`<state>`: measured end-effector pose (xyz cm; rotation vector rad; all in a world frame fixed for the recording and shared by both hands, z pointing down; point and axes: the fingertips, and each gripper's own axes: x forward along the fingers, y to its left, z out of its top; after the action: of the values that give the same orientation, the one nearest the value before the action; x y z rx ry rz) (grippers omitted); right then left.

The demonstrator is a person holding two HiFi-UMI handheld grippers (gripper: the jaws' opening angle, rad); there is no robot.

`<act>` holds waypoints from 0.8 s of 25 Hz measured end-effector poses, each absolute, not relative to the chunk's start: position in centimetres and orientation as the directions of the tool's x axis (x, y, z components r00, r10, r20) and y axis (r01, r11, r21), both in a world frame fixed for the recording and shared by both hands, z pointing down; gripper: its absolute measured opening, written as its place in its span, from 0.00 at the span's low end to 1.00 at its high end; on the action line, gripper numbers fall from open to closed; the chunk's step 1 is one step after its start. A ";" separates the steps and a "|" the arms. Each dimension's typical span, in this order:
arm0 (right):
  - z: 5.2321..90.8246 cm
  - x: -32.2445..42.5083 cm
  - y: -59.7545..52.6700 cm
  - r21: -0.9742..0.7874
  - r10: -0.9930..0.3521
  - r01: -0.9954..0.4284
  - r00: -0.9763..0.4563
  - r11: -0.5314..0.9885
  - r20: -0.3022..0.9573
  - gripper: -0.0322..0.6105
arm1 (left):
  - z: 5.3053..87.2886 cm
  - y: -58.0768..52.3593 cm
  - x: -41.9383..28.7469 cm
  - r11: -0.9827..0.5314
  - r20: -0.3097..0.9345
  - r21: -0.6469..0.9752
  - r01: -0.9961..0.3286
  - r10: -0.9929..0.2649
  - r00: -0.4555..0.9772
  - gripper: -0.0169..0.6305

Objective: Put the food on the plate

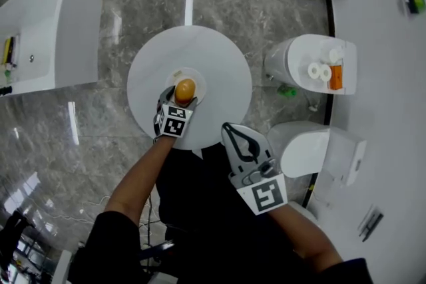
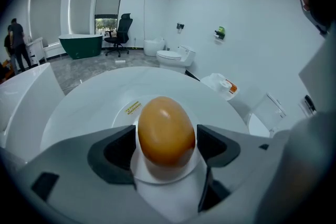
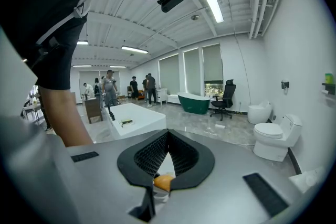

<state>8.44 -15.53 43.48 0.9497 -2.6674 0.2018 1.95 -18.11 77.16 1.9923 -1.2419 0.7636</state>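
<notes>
— What's around you?

— Grey marble floor (image 1: 100, 116), with open stretches to the left of me and on the far side. A white tub (image 1: 46, 30) lies off to my left and a toilet (image 1: 303, 60) stands close on my right. Between them is a round white worktop (image 1: 219, 56), well apart from the tub and nearer the toilet.

— And on the worktop?

— A small white plate (image 1: 200, 82) near the middle, with bare white surface running all round it to the rim.

— Your hands?

— My right hand-held gripper (image 1: 227, 128) hangs at the near rim with its jaws closed tip to tip and nothing between them. My left hand-held gripper (image 2: 166, 136) reaches in over the plate.

— Where's the food?

— The orange-brown egg (image 1: 185, 88) sits on the plate, upright, and the left jaws press against its two sides.
</notes>
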 end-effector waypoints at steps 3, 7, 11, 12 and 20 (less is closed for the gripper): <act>43.6 8.6 -15.4 -0.027 -0.594 -0.636 -0.735 0.771 0.327 0.06 | 77.3 -17.6 1.6 -0.323 0.764 0.225 -0.919 -0.527 0.372 0.57; 43.4 9.1 -15.2 -0.019 -0.597 -0.635 -0.735 0.772 0.322 0.06 | 76.9 -17.8 1.5 -0.313 0.754 0.217 -0.925 -0.548 0.362 0.57; 43.1 8.9 -14.9 -0.015 -0.602 -0.636 -0.737 0.771 0.306 0.06 | 76.0 -17.5 1.4 -0.318 0.748 0.213 -0.924 -0.555 0.364 0.57; 42.9 8.8 -14.8 -0.016 -0.603 -0.636 -0.739 0.771 0.300 0.06 | 75.7 -17.3 1.2 -0.318 0.750 0.209 -0.925 -0.554 0.361 0.57; 42.4 9.0 -13.7 -0.014 -0.608 -0.637 -0.743 0.771 0.280 0.06 | 73.9 -16.7 1.0 -0.310 0.749 0.203 -0.929 -0.561 0.351 0.57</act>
<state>9.05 -13.72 42.36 0.9699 -2.7067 0.1575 0.97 -16.70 73.90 1.9889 -1.2930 0.7534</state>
